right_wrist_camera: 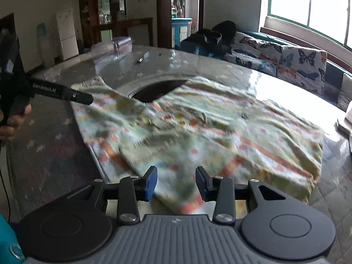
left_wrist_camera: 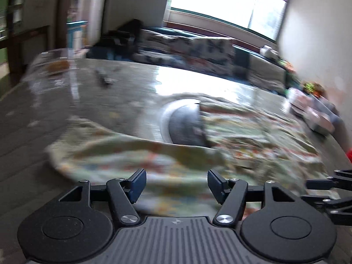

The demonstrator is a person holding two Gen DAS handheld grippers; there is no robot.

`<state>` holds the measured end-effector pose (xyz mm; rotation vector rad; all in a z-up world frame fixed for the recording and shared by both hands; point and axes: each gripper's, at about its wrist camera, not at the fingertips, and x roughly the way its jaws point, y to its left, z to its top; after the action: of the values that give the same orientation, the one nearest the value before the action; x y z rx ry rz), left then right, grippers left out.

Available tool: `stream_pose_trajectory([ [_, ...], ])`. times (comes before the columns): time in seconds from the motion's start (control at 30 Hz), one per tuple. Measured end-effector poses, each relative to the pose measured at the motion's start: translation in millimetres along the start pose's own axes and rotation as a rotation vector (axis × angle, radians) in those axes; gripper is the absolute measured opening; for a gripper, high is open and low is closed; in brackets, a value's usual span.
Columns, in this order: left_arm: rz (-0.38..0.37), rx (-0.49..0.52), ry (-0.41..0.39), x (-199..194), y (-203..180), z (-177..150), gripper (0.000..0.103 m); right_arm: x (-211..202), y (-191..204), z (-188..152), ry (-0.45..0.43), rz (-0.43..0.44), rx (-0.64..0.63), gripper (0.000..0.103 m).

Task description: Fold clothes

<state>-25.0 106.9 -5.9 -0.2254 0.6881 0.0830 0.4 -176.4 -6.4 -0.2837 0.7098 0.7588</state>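
Nearest my left lens is the left gripper (left_wrist_camera: 177,186), its blue-padded fingers (left_wrist_camera: 137,186) spread wide with nothing between them, hanging just over the near edge of the garment (left_wrist_camera: 123,165). That patterned cloth, pale green with orange, yellow and blue spots and bands, lies spread over the glossy marble-look table (left_wrist_camera: 99,96). This view is badly smeared, so I cannot make out the print or the fold lines. A round dark recess with a pale ring (left_wrist_camera: 187,127) sits in the table's middle, and the cloth covers its right side.

On my right view the right gripper (right_wrist_camera: 176,183) is likewise released, pads apart and empty, just above the garment's (right_wrist_camera: 220,132) near hem. The cloth looks rumpled, with a ribbed cuff or hem (right_wrist_camera: 136,151) lying folded over near the left side. The dark recess (right_wrist_camera: 158,90) shows past the cloth's far edge. At the left edge I see the other tool's black arm (right_wrist_camera: 59,92) reaching over the garment's far left corner, with a hand (right_wrist_camera: 13,118) on its grip. A clear plastic container (right_wrist_camera: 116,46) and a small dark item (right_wrist_camera: 143,57) rest at the table's far end, well apart from the cloth. A butterfly-print sofa (right_wrist_camera: 292,61) stands beyond, beneath the bright window (right_wrist_camera: 308,11).
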Motion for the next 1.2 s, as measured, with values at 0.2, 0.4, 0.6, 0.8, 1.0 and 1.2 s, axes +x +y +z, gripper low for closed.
stream_pose_trajectory([
  [0.2,0.147,-0.106,-0.041,-7.7,42.3,3.7,0.071,17.3,8.9,3.1,0.014,0.034,-0.003,0.04],
  [0.4,0.26,-0.181,-0.062,-5.0,74.9,9.1,0.072,11.4,6.4,3.0,0.004,0.034,0.01,0.04],
  [0.6,0.284,-0.232,-0.045,4.4,86.1,10.6,0.051,6.2,0.4,0.6,-0.002,0.019,0.035,0.042],
  [0.8,0.305,-0.304,-0.035,8.7,94.1,8.6,0.035,1.0,-8.5,-4.3,-0.007,0.006,0.071,0.042],
  [1.0,0.346,-0.372,-0.046,8.9,95.8,9.5,0.034,-3.8,-14.0,-9.2,-0.016,-0.006,0.1,0.042],
  [1.2,0.343,-0.418,-0.052,10.1,104.0,12.8,0.005,-10.5,-20.1,-12.3,-0.033,-0.024,0.125,0.042],
])
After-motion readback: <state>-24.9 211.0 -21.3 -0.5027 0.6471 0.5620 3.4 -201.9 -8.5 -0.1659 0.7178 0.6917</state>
